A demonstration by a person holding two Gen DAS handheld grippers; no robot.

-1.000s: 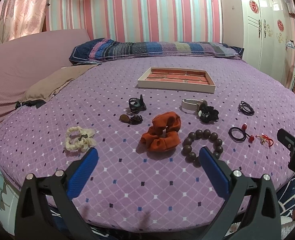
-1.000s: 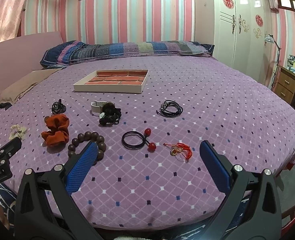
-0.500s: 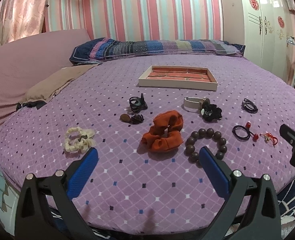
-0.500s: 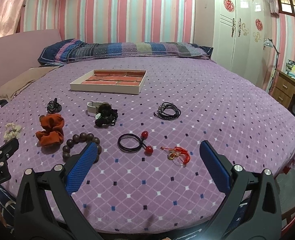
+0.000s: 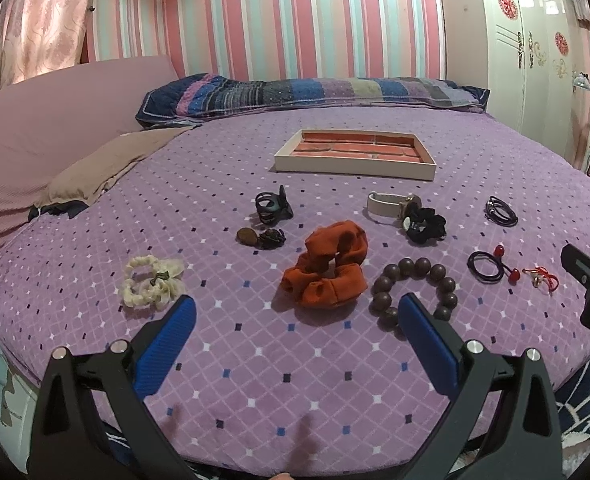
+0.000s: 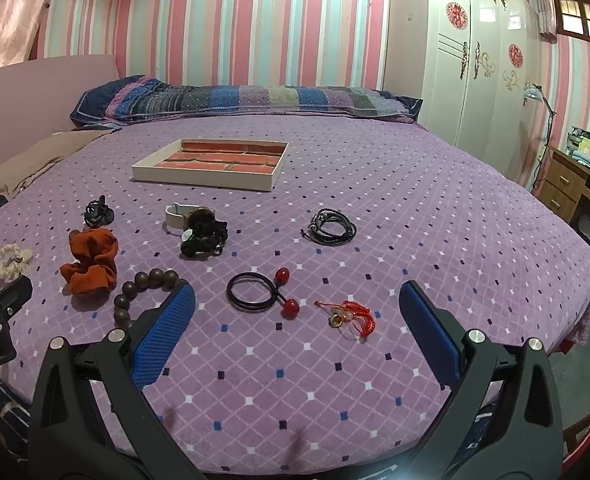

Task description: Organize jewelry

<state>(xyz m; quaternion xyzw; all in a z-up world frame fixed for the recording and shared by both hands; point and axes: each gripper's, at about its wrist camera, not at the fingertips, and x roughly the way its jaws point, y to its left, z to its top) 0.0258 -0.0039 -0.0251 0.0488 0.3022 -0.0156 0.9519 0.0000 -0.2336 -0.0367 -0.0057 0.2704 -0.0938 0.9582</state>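
Observation:
A cream tray (image 5: 355, 168) with a red brick-pattern lining sits far back on the purple bedspread; it also shows in the right wrist view (image 6: 203, 178). Nearer lie an orange scrunchie (image 5: 327, 270), a brown bead bracelet (image 5: 413, 286), a cream scrunchie (image 5: 151, 284), a black claw clip (image 5: 271, 206), a white-strap watch (image 5: 387, 206) and a black scrunchie (image 5: 425, 226). In the right wrist view lie a black hair tie with red balls (image 6: 261, 292), a red cord charm (image 6: 351, 316) and black cords (image 6: 331, 228). My left gripper (image 5: 295, 316) and right gripper (image 6: 297, 304) are open, empty, above the bed's near edge.
A striped long pillow (image 5: 307, 94) lies at the bed's head and a tan cushion (image 5: 107, 164) at the left. A white wardrobe (image 6: 479, 64) and a wooden desk (image 6: 579, 188) stand to the right. The bed drops off just below both grippers.
Both grippers have risen and eased back slightly, so the items sit a little lower and farther in view. Both stay open. Nothing on the bed has moved.

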